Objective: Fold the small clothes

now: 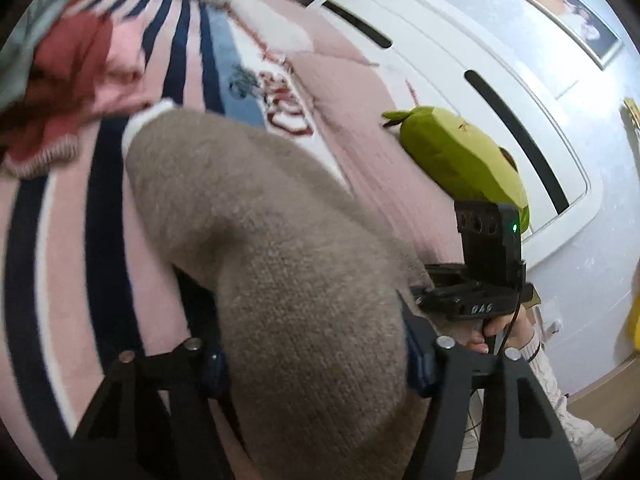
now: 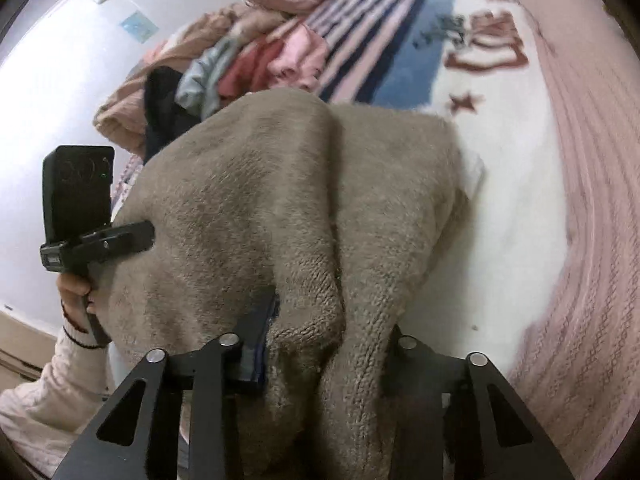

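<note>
Sweater [image 2: 280,208], taupe knit, lifted over the bed [image 2: 520,240], mid-fold; left gripper [image 1: 316,356] and right gripper [image 2: 320,344] each pinching an edge. Next: probably lay it flat, fold over.

The bed's got a blanket [image 1: 224,80] with navy, pink and white stripes, a blue band and a white patch with red lettering and a little red star [image 2: 466,102], plus a pink knitted throw [image 2: 580,240] along one edge. A green plush pillow [image 1: 460,156] sits up against the white headboard [image 1: 440,64] with its dark slots. There's a framed picture [image 1: 572,20] on the pale wall above it.
</note>
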A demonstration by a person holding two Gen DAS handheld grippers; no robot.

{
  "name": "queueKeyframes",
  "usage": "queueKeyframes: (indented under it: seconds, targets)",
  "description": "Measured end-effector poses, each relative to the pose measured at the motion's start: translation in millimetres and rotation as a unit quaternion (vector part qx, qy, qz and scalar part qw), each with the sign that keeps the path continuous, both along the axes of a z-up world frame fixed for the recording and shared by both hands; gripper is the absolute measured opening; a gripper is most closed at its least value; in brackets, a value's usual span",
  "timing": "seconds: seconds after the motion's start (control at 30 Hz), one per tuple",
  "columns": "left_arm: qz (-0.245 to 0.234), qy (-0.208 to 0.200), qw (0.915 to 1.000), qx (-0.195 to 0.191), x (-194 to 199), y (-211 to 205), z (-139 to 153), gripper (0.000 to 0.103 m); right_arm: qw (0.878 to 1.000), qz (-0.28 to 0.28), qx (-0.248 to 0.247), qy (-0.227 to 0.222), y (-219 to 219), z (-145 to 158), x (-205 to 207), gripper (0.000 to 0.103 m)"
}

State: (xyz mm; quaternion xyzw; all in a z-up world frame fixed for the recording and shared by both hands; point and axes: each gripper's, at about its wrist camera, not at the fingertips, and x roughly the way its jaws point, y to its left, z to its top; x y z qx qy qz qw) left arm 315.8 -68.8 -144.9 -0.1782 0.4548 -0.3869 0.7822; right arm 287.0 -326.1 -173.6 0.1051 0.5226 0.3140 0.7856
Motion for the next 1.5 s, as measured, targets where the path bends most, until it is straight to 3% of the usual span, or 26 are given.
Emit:
queueKeyframes:
  seconds: [0.17, 0.3, 0.47, 0.6, 0.8, 1.03, 1.1, 1.2, 1.37, 1.5]
  targets:
    - [0.006, -0.064, 0.9977, 0.023, -16.7, 13.8, 52.3, 0.06, 0.999, 0.009, 0.02, -0.036, 21.3, 33.8, -14.3, 0.029]
    - [0.022, -0.086, 0.9954, 0.036, -29.4, 50.8, 86.3, 0.059, 0.997, 0.031, 0.038, -0.064, 65.4, 61.6, -21.9, 0.029]
    - [0.065, -0.094, 0.9919, 0.056, -51.9, 132.0, 116.0, 0.06, 0.993, 0.072, 0.058, -0.075, 143.1, 80.7, -24.6, 0.029]
    - [0.102, -0.089, 0.9883, 0.071, -68.8, 202.5, 123.3, 0.06, 0.988, 0.114, 0.072, -0.072, 226.2, 81.2, -25.6, 0.029]
    - [0.162, -0.07, 0.9795, 0.097, -101.3, 314.2, 108.9, 0.06, 0.981, 0.173, 0.079, -0.04, 353.1, 58.0, -26.4, 0.029]
    - [0.204, 0.003, 0.9701, 0.132, -122.6, 416.9, 48.3, 0.061, 0.979, 0.198, 0.042, -0.015, 452.9, 19.3, -37.0, 0.029]
    - [0.206, 0.029, 0.9678, 0.143, -127.6, 434.8, 27.0, 0.061, 0.979, 0.201, 0.031, -0.015, 468.8, 12.0, -42.4, 0.03]
    - [0.216, 0.046, 0.9688, 0.112, -136.3, 459.6, 8.3, 0.06, 0.978, 0.204, 0.03, -0.021, 479.0, 10.8, -45.1, 0.033]
    - [0.219, 0.037, 0.9692, 0.107, -139.7, 460.5, 4.6, 0.061, 0.978, 0.207, 0.01, -0.021, 470.4, 14.3, -47.4, 0.035]
    - [0.226, 0.034, 0.9653, 0.127, -139.8, 457.4, 11.3, 0.069, 0.979, 0.201, 0.003, -0.026, 474.1, 15.7, -45.3, 0.039]
